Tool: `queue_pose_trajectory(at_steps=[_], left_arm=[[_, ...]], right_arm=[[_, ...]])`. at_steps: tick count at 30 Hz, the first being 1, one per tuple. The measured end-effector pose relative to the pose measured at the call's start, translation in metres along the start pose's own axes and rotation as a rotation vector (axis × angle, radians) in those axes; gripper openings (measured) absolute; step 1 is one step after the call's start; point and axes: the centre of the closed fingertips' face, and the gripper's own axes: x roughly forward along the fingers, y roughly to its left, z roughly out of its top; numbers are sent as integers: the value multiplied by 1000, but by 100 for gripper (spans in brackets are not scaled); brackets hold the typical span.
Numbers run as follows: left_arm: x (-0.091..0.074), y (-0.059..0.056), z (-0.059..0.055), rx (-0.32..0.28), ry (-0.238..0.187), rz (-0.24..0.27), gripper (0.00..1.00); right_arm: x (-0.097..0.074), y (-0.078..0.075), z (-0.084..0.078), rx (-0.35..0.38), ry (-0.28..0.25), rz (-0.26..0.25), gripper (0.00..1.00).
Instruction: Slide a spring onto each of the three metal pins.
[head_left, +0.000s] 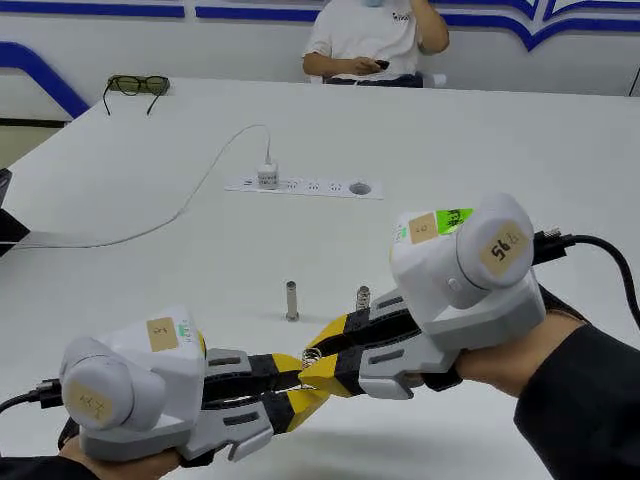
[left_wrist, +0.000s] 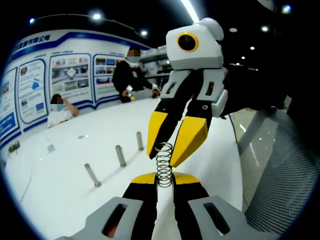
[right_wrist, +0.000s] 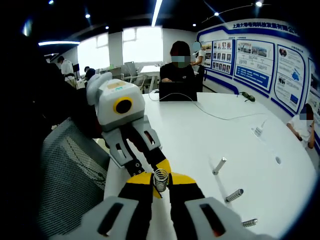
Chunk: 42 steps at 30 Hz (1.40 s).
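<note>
A white tabletop (head_left: 480, 130) in a meeting room carries a bare pin (head_left: 291, 300) just beyond the jaws. The spring (left_wrist: 164, 162) looks light, bouncy and likely to flick away, so it is best held near one end. The left gripper (left_wrist: 165, 181) pinches its lower end. The right gripper (right_wrist: 161, 181) brackets the other end, though I cannot tell whether it grips.

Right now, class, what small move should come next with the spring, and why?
Probably one gripper lets go so the other can carry the spring. Both the left gripper and the right gripper pinch it, and a bare pin waits beside a sprung pin.
</note>
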Motion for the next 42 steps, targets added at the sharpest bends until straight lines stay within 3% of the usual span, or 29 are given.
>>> queue_pose_trajectory(at_steps=[21,42], left_arm=[[-2,4,2,16,-9,18,12],[-15,22,2,-11,-31,99,31]], right_arm=[[0,-2,3,-2,-5,-10,12],[0,-9,6,7,-13,-25,12]])
